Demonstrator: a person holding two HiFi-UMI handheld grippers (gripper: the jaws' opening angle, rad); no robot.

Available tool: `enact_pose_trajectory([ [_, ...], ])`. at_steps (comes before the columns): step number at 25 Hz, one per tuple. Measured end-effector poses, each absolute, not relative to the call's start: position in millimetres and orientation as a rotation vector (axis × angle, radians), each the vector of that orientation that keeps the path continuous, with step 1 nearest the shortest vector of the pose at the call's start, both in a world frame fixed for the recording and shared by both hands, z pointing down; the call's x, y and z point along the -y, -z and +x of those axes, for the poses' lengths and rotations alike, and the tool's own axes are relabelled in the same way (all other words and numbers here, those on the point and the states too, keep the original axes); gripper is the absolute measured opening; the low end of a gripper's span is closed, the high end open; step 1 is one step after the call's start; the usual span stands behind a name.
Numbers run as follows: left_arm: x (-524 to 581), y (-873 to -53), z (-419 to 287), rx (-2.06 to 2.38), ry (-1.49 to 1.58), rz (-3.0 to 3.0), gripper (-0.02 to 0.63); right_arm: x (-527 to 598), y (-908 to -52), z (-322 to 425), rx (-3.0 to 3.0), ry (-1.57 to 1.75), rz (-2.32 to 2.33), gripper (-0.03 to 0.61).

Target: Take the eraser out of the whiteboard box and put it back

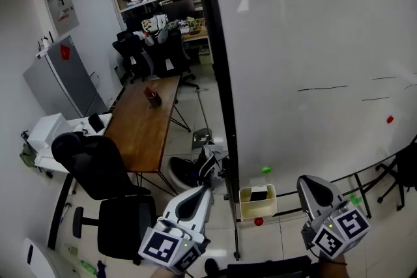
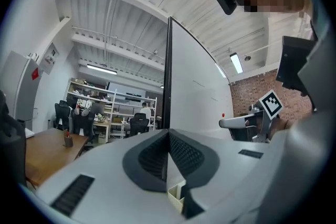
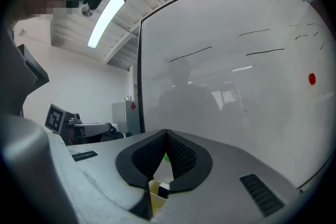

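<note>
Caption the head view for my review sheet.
Left gripper and right gripper, both shut, face the whiteboard; eraser lies in its box.

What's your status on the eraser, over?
Left claw and right claw shut, empty. Eraser in whiteboard box, untouched. Nothing in the way.

Readable text: none that I can make out.
- Grey cabinet (image 1: 65, 84): red diamond sticker (image 1: 64, 51), print too small.
- Wall panel (image 1: 63, 13): markings illegible.
- Whiteboard (image 1: 313, 29): a few dark pen strokes, no words.
</note>
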State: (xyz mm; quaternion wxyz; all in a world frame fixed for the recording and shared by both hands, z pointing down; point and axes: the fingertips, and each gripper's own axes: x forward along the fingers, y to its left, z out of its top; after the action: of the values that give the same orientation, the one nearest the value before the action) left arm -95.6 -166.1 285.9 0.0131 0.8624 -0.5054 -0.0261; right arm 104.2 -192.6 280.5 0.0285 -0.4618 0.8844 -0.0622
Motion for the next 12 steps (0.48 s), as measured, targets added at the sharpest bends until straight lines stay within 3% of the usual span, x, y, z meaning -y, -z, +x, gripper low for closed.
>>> enact_pose_trajectory([
  [6, 203.0, -306.2, -171.2, 1.442, 0.088, 2.697, 0.029, 219.7, -293.0, 27.6, -2.671, 0.183, -1.565, 0.025],
  [12, 213.6, -308.2, -191.8, 1.408, 0.093, 2.711, 0.029, 223.5, -295.7, 7.5, -2.65, 0.19, -1.639, 0.025],
])
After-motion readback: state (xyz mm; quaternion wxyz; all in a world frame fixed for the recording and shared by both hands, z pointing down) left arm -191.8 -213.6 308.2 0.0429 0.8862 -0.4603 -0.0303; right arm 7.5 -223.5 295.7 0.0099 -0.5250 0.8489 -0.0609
